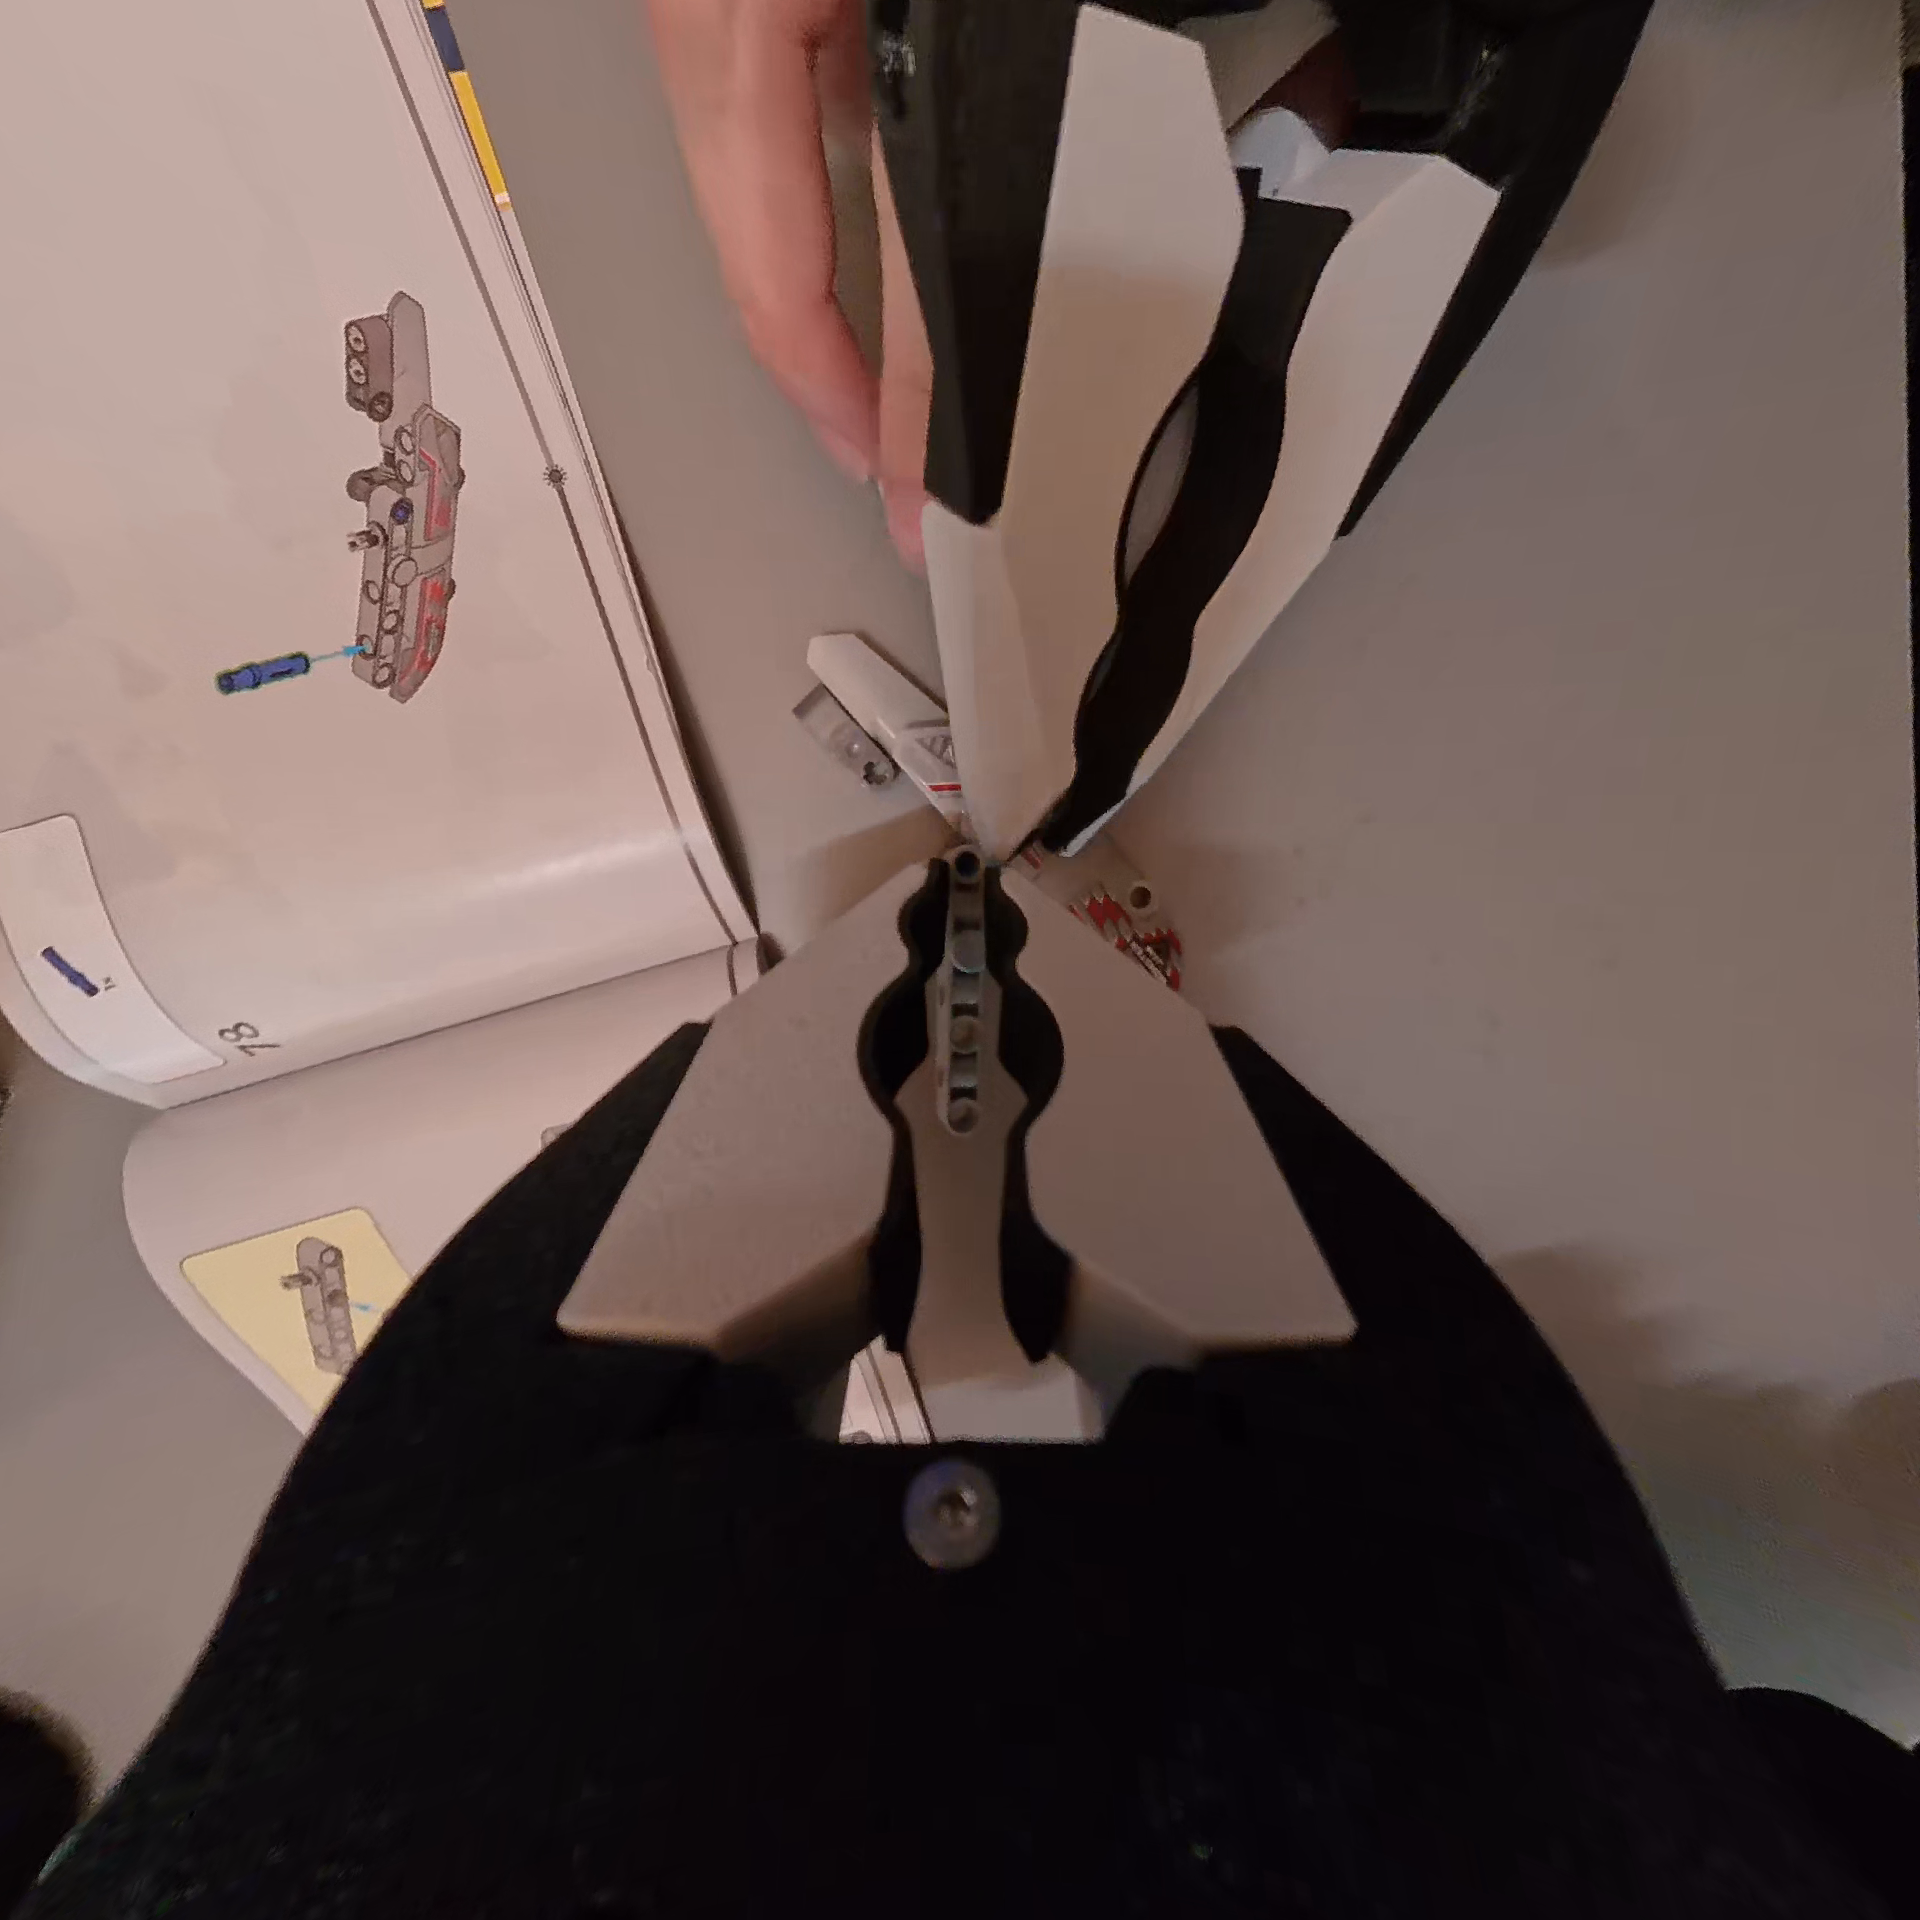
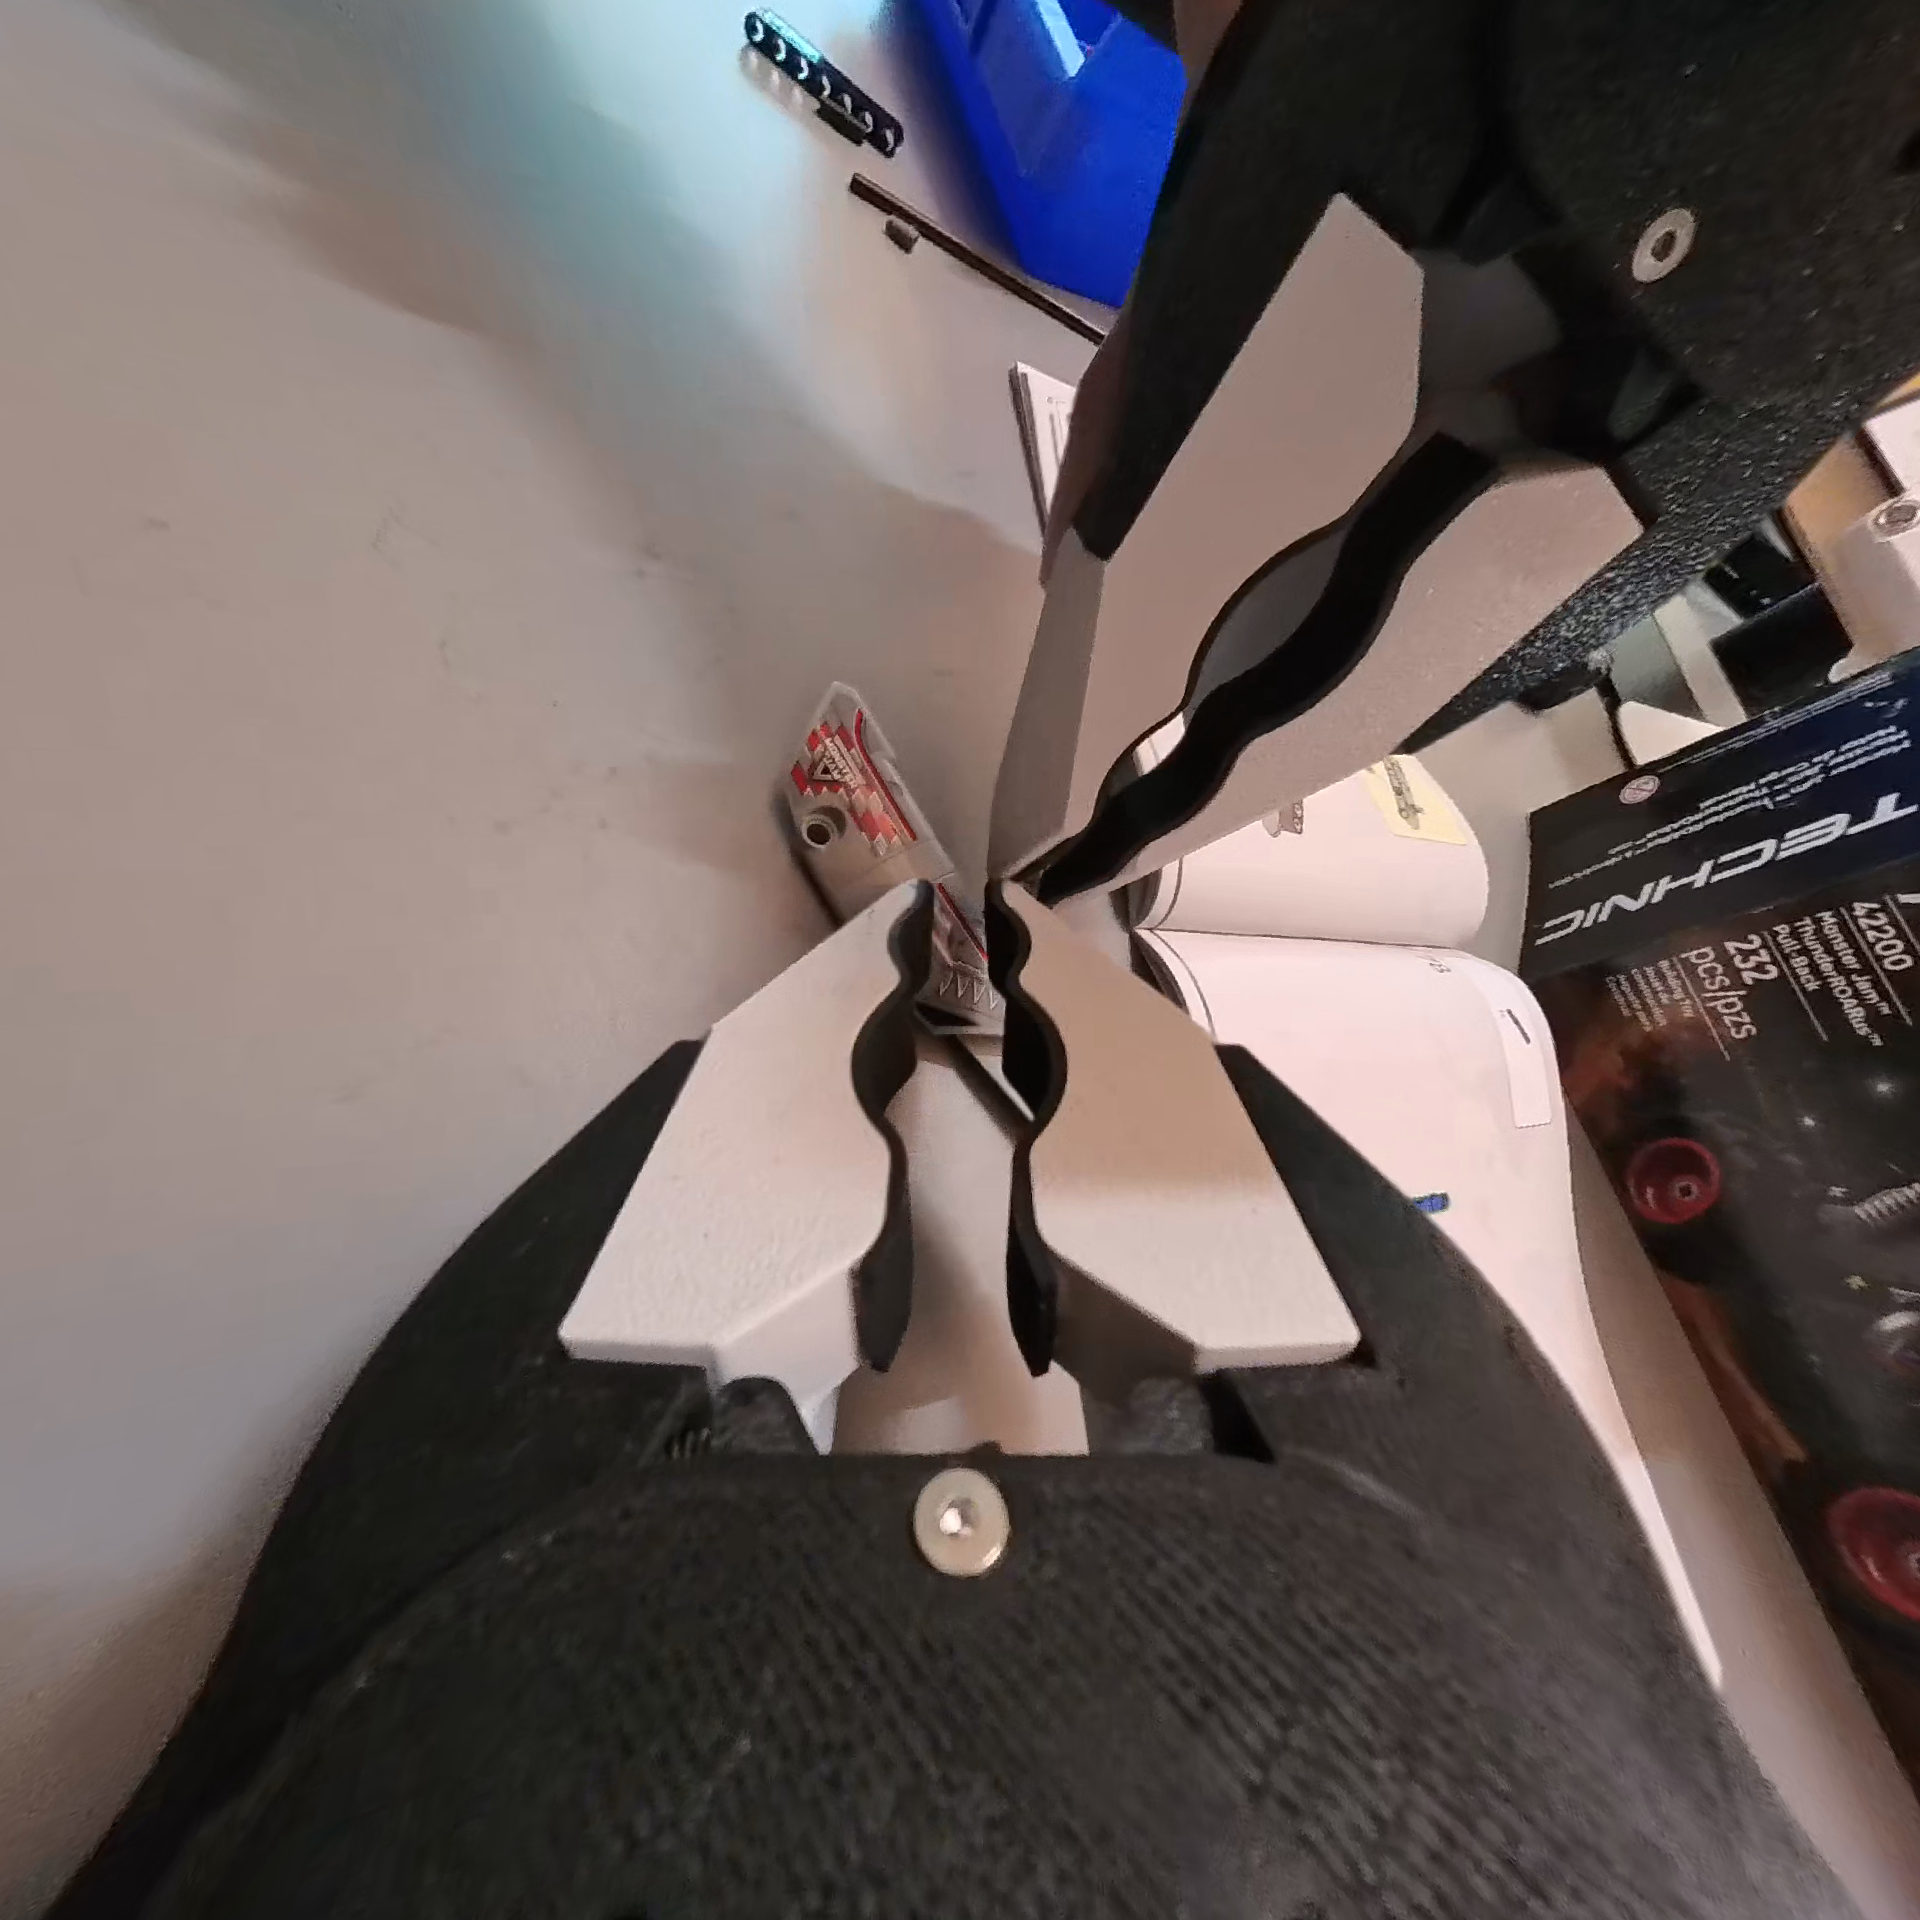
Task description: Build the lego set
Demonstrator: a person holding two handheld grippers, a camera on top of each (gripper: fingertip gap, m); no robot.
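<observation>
My left gripper (image 1: 971,868) is shut on a grey beam with holes (image 1: 964,1008), held lengthwise between the pads. A blue pin (image 1: 967,861) sits at the beam's far tip. My right gripper (image 2: 961,899) comes in from the top of the left wrist view (image 1: 1013,847) and meets the left gripper tip to tip. It is closed on a partly built lego assembly on the table, made of a white panel (image 1: 873,686) and grey panels with red and white stickers (image 1: 1127,920) (image 2: 852,790). The left gripper also shows in the right wrist view (image 2: 1023,883).
The open instruction booklet (image 1: 364,623) (image 2: 1351,1039) lies beside the assembly. A dark lego box (image 2: 1714,987) is beyond it. A blue bin (image 2: 1039,135), a black beam with holes (image 2: 821,94) and a thin black axle (image 2: 966,255) lie farther off. A hand (image 1: 790,260) holds the right gripper.
</observation>
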